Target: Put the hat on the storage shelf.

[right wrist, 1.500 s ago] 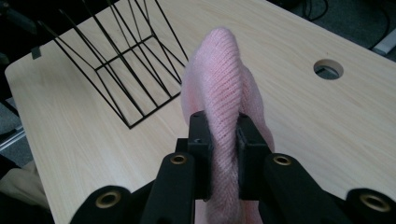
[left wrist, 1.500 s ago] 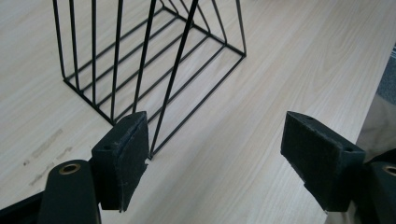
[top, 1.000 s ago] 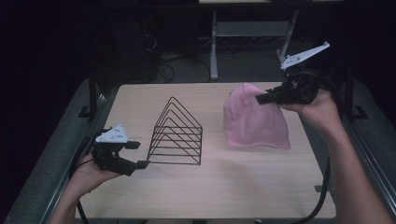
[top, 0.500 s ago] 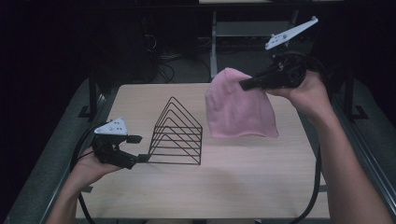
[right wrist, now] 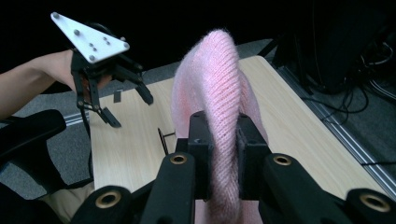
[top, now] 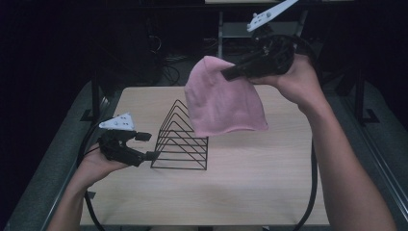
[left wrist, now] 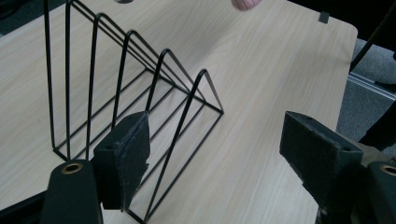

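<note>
A pink knitted beanie [top: 223,101] hangs in the air above the table, over the right end of a black wire rack [top: 183,139] of triangular loops. My right gripper [top: 228,73] is shut on the hat's top edge; in the right gripper view the knit [right wrist: 223,126] is pinched between both pads. My left gripper [top: 148,145] stands open at the rack's left end, low over the table. In the left gripper view one pad [left wrist: 123,156] sits in front of the rack [left wrist: 140,93] and nothing lies between the jaws.
The light wooden table [top: 269,187] has bare room on its right and front. Dark metal frames and cables [top: 168,62] stand behind its far edge. A grey floor strip [top: 48,163] runs along the left side.
My right gripper has lifted the beanie off the table and carried it up and to the left toward the rack. The left gripper has barely shifted beside the rack.
</note>
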Motion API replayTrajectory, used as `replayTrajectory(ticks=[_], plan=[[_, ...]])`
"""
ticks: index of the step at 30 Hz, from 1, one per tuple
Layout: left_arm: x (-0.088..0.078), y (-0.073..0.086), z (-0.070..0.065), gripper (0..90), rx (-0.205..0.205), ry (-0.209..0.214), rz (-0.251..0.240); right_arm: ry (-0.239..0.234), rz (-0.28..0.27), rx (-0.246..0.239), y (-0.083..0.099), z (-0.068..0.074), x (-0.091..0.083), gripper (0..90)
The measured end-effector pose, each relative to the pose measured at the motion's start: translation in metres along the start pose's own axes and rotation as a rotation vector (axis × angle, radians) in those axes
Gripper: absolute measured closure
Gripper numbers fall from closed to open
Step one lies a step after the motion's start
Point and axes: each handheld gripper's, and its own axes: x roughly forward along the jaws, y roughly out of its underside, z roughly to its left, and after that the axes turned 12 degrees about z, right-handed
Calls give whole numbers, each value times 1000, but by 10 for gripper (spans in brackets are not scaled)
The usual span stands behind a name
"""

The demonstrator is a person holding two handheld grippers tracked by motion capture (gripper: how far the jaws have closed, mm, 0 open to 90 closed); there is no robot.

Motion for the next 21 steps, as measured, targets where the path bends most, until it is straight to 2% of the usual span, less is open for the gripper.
replayTrajectory(ticks=[6,11,15,21], plan=[[2,-7,4,251,-9,18,-9,-18,1,-49,-25,9,12,792],[1,-11,8,272,-9,33,-30,-40,1,-71,-38,16,20,791],[-1,-15,12,275,-5,45,-60,-54,-2,-93,-48,20,27,791],[-3,-17,17,347,-17,79,-115,-80,-18,-122,-60,25,37,791]])
